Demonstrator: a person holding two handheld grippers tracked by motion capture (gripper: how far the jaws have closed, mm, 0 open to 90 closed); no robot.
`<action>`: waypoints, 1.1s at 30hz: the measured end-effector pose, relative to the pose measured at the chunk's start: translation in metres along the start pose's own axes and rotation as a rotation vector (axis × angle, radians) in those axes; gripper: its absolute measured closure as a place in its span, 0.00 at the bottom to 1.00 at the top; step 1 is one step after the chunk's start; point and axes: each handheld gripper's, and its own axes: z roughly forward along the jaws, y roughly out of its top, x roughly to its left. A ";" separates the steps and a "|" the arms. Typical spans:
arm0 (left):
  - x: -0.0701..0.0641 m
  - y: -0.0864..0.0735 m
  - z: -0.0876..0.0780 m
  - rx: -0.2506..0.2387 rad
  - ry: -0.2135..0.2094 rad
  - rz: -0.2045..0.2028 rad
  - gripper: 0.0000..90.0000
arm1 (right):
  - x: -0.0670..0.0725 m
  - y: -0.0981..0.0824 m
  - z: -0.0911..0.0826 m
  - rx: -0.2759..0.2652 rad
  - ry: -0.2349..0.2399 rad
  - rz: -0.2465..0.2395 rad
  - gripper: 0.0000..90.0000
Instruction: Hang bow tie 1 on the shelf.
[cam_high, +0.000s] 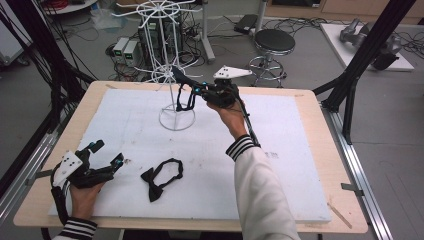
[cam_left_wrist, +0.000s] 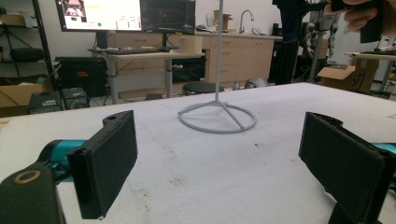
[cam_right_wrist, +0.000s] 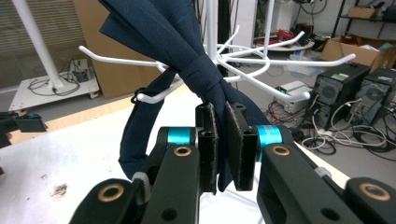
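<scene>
White wire rack (cam_high: 172, 60) with thin hooked prongs on a round ring base, standing on the matte white board (cam_high: 280, 165). Right gripper (cam_right_wrist: 223, 140) clamped on a navy fabric bow tie (cam_right_wrist: 173, 42) at the prongs; its strap seems looped over one. Left gripper (cam_left_wrist: 219, 163) jaws wide apart, holding nothing, near-left of rack. Black bow tie (cam_high: 161, 179) lies flat before rack.
</scene>
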 end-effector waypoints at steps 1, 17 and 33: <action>0.000 0.000 0.000 0.001 0.000 0.001 0.13 | 0.000 0.000 0.000 0.002 -0.002 0.003 0.93; 0.000 0.000 0.000 -0.001 0.000 0.003 0.13 | 0.004 -0.006 0.006 0.094 -0.007 -0.042 0.13; -0.001 0.000 0.000 0.002 0.002 0.008 0.13 | 0.011 -0.012 -0.048 0.022 -0.055 -0.055 0.02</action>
